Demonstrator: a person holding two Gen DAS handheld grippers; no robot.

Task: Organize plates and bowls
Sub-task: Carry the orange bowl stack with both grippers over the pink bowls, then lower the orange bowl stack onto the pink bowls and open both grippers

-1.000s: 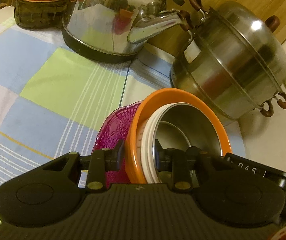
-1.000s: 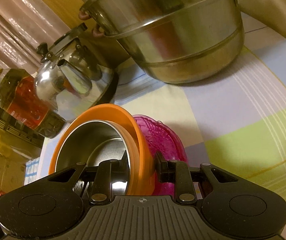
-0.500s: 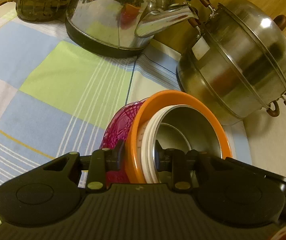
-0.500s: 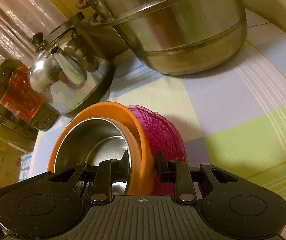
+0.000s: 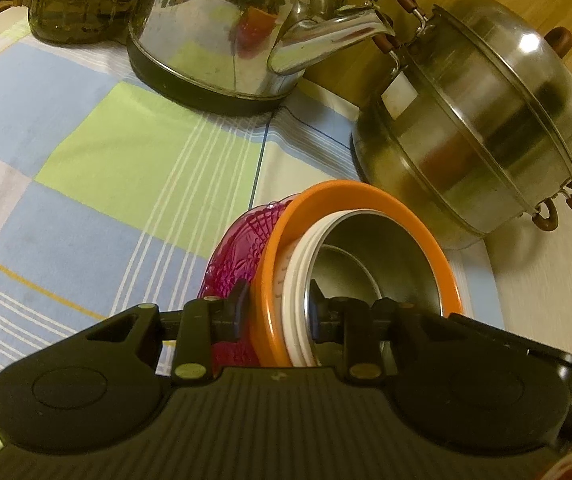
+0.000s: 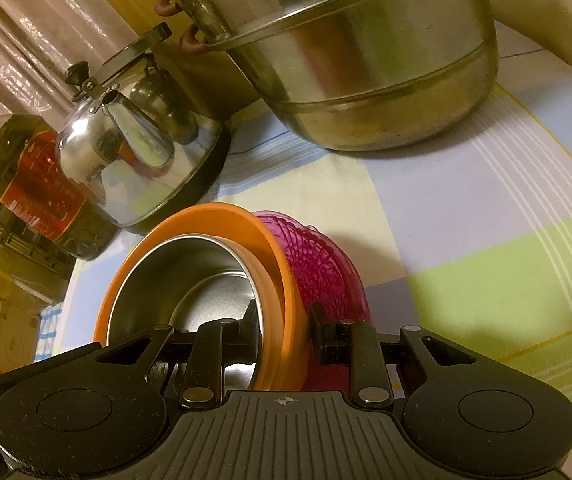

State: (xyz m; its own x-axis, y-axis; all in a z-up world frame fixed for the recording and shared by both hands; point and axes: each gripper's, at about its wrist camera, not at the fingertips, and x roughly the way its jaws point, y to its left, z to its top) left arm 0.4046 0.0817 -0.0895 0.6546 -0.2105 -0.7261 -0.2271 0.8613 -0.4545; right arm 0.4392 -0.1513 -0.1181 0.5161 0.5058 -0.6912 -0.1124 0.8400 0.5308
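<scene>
Transport of the nested stack is the step in hand, judging by the way both grippers carry it above the checked tablecloth [image 5: 134, 168]. The stack consists of a steel bowl [image 5: 386, 256] seated inside a white bowl [image 5: 296, 280], inside an orange bowl [image 5: 350, 196], with a pink patterned glass bowl [image 5: 242, 248] outermost.

The left gripper [image 5: 276, 308] is clamped over the rims on its side: one finger sits against the pink glass, the other inside the steel bowl. The right gripper [image 6: 284, 326] grips the opposite side in the same manner, one finger inside the steel bowl [image 6: 190, 276] and one against the pink glass bowl [image 6: 326, 272], with the orange bowl [image 6: 222, 216] between them. Part of the other gripper's body appears at the lower edge of each wrist view.

The stack appears tilted toward the cameras and sits in front of a kettle [image 5: 226, 40] and a lidded steel pot [image 5: 478, 120], near both. An oil bottle [image 6: 26, 176] stands beside the kettle [image 6: 138, 152].

The next move calls for:
- lowering both grippers together so the stack stays level;
- choosing a bare patch of cloth apart from the pot [image 6: 366, 60] and kettle;
- releasing only once the pink bowl's base rests flat.

Risk: uneven lowering may let the steel bowl slide out.
</scene>
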